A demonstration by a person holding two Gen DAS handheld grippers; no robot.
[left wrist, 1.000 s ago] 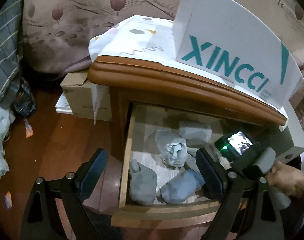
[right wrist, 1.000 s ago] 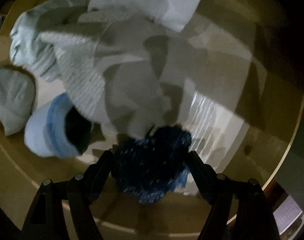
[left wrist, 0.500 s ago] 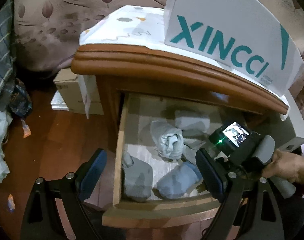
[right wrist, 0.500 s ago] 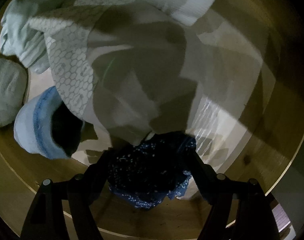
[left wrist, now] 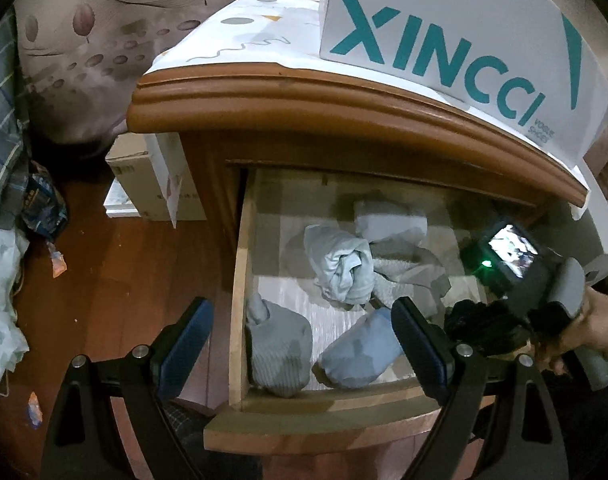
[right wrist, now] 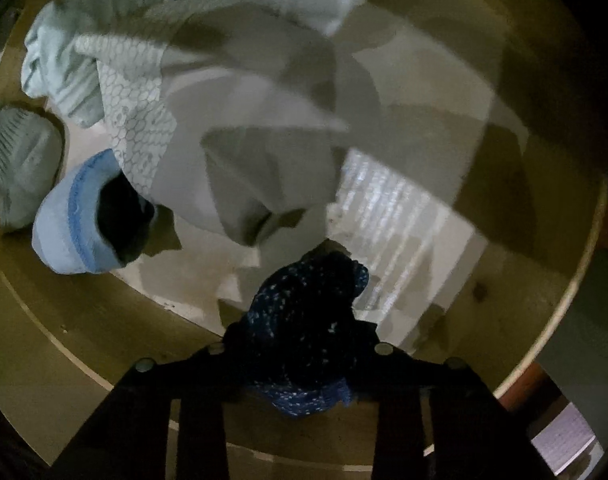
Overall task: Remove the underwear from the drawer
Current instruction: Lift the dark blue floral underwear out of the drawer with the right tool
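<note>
Underwear (right wrist: 304, 320) (dark, bunched), no clear axis

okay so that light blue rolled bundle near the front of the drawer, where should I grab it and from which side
Take the light blue bundle across the middle of its roll, coming straight down from above. It lies on its side against the drawer's front wall, so a level approach is blocked. The open left gripper hovers nearest; the right gripper has just been closing on the dark blue speckled underwear.
</note>
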